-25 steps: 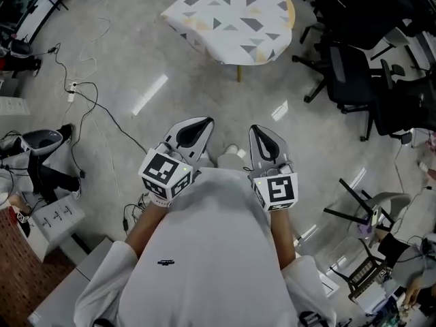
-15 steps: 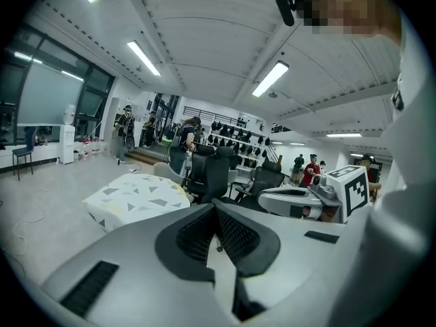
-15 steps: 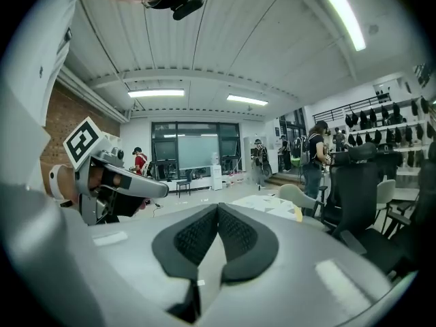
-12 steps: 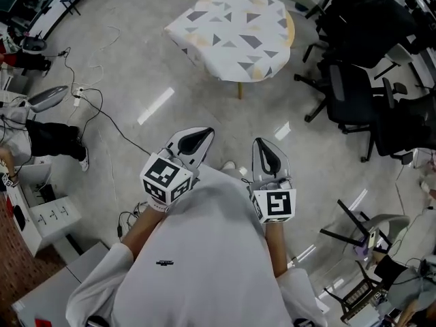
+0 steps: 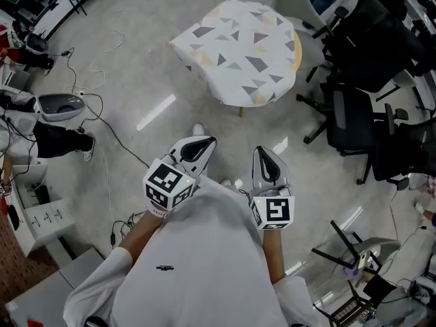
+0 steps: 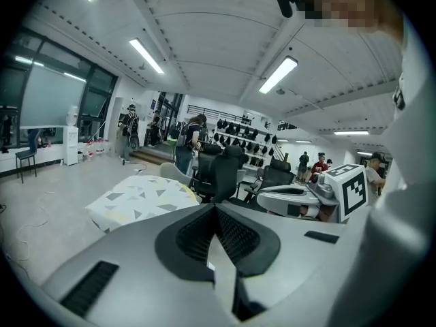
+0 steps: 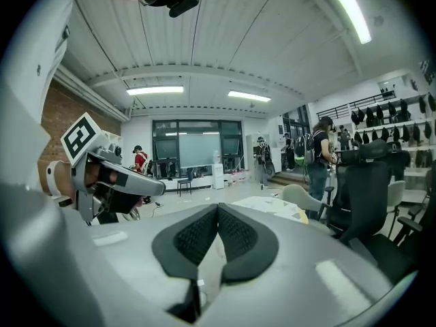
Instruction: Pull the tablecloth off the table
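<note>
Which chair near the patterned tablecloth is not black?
The pale grey chair, right behind the tablecloth. The office chairs further right are all black.

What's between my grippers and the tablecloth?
Head view: bare floor lies between the left gripper, right gripper and tablecloth, except what looks like a white shoe tip near the left one.

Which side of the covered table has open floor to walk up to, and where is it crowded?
Bare floor lies on the near side of the tablecloth and along its left, as far as the cables. The right side is crowded: black office chairs stand close to the tablecloth.
</note>
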Available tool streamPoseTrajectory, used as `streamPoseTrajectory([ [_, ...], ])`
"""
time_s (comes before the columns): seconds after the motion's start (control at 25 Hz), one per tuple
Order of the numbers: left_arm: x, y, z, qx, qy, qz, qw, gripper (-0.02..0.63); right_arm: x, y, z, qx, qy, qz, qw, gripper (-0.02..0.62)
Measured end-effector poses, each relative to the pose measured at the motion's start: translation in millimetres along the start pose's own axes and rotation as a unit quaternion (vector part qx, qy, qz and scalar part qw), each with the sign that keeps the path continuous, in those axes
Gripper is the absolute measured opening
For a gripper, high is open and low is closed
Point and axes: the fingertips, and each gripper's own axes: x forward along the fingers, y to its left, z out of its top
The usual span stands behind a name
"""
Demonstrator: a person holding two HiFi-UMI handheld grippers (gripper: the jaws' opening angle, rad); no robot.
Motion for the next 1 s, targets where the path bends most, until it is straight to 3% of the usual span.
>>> streamPoseTrajectory([
  [0.36, 60, 116, 59, -0.019, -0.009, -0.021, 0.9996, 0.006, 133, -18, 32, 0.004, 0.024, -0.005, 1.0, 0.011],
  [0.64, 89, 210, 100, -0.028, -0.002, -0.045, 0.9986, 0.006, 238, -30, 62, 0.008, 0.037, -0.032, 0.999, 0.011],
  [1.0, 108, 309, 135, -0.038, -0.009, -0.062, 0.9973, 0.006, 338, -16, 91, -0.006, 0.05, -0.032, 0.998, 0.011],
])
